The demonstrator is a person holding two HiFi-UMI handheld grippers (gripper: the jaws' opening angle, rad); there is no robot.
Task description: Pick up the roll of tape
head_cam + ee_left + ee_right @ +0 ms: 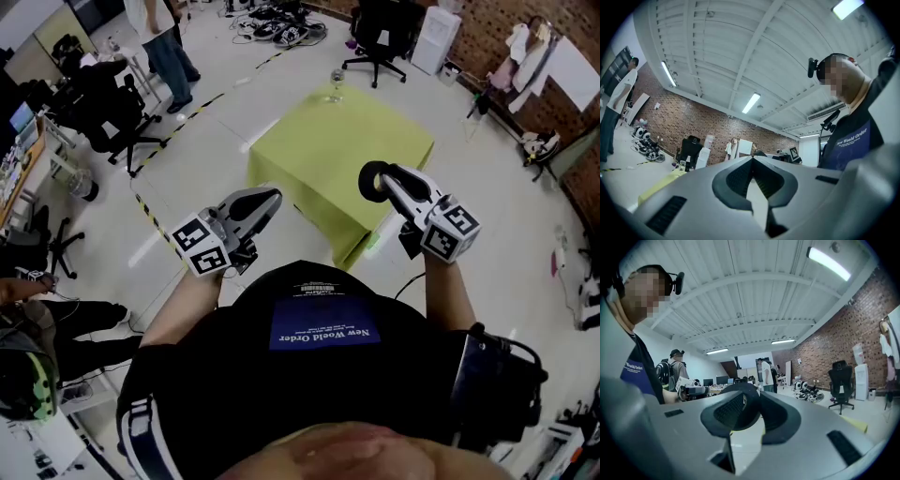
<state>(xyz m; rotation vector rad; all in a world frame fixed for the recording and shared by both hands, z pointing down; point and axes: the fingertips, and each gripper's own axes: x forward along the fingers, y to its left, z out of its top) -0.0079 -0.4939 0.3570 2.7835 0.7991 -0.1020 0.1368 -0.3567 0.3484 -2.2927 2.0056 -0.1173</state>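
Yellow-green bench (pixel 319 141) ahead: right gripper (pixel 384 176) fingers pinch the black tape roll (pixel 363 184) above its near corner; left gripper (pixel 272 197) fingers pressed together.

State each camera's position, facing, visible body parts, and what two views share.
Head view: on the person's head, facing steeply down at the yellow-green table; shows the black shirt, left gripper, right gripper shut on the roll of tape.
Left gripper view: rides that gripper, facing along its closed jaws toward the brick wall; the shirt shows at right.
Right gripper view: rides that gripper, facing along jaws clamping the roll; the shirt shows at left.
Shared: both gripper views show the brick wall.
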